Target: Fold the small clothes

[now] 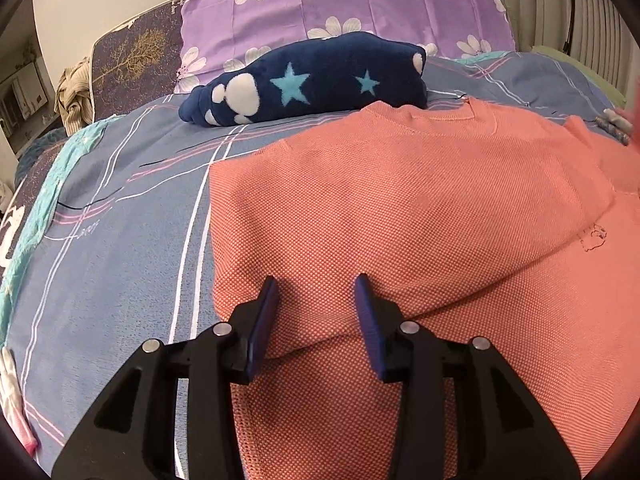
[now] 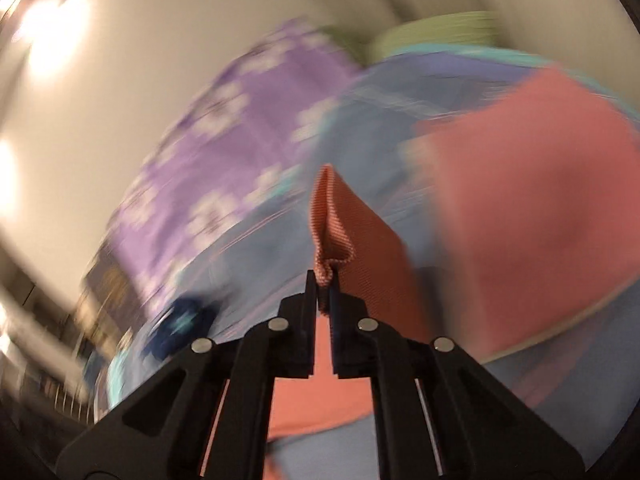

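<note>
The left gripper has a black angular plastic frame with triangular cut-outs, round silver pivot pins and dark blue flat fingers. The right gripper has the same black frame and silver pins.

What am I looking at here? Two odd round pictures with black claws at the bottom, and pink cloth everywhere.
No robot: a person holds a two-finger clamp in each hand, each with a wide-angle camera looking along its fingers. The sharp picture comes from the left gripper, open over a salmon-pink shirt lying partly folded on a blue plaid bedsheet. Behind it lie a navy star-patterned bundle and a purple flowered pillow. The blurred picture comes from the right gripper, shut on a pinch of the same shirt's fabric, apparently moving fast.
</note>
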A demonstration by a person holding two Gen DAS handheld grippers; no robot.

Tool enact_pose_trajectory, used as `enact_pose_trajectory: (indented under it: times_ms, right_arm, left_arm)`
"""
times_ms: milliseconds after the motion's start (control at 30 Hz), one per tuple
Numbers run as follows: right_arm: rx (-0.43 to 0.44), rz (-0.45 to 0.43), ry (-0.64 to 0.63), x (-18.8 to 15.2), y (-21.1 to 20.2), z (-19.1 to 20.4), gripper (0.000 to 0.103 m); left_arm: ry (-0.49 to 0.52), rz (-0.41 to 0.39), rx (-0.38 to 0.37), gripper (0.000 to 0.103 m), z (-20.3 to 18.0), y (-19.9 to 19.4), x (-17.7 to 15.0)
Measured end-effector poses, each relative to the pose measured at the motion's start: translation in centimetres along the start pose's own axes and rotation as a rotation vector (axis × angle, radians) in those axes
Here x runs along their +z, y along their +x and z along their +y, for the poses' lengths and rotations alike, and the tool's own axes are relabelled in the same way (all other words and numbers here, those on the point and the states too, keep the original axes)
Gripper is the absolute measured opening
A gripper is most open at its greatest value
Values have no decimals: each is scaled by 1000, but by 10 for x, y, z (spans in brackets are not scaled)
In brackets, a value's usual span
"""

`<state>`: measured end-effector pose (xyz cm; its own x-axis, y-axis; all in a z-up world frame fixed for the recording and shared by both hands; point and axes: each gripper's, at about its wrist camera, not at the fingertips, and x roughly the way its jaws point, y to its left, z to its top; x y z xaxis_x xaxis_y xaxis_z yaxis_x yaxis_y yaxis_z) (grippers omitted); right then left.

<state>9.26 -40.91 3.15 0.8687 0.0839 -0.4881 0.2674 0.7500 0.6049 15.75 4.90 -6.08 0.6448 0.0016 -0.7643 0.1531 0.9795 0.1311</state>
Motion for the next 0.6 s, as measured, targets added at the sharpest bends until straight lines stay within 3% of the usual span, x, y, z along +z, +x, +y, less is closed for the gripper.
enact_pose_trajectory:
  times_ms: [133, 267, 400, 533, 567, 600]
  right_arm:
    - [196, 188, -148, -71, 57, 94, 5]
    - [223, 384, -305, -150, 109, 151, 5]
    - [163, 490, -406, -200, 137, 161, 5]
    - [150, 493, -429, -211, 140, 147, 5]
    - [157, 490, -429, -212, 141, 146, 5]
    - [159, 485, -438, -212, 142, 146, 5]
  left_arm:
    - [-37, -2, -48, 44, 8, 0, -1]
    - [-72, -6, -105, 47, 14, 0, -1]
    - [-76, -11, -115, 49, 14, 0, -1]
    - [-73, -23, -106, 49, 10, -7, 3]
    - [-93, -22, -154, 49, 11, -11, 6]
    - [-130, -10, -251, 49, 10, -14, 11]
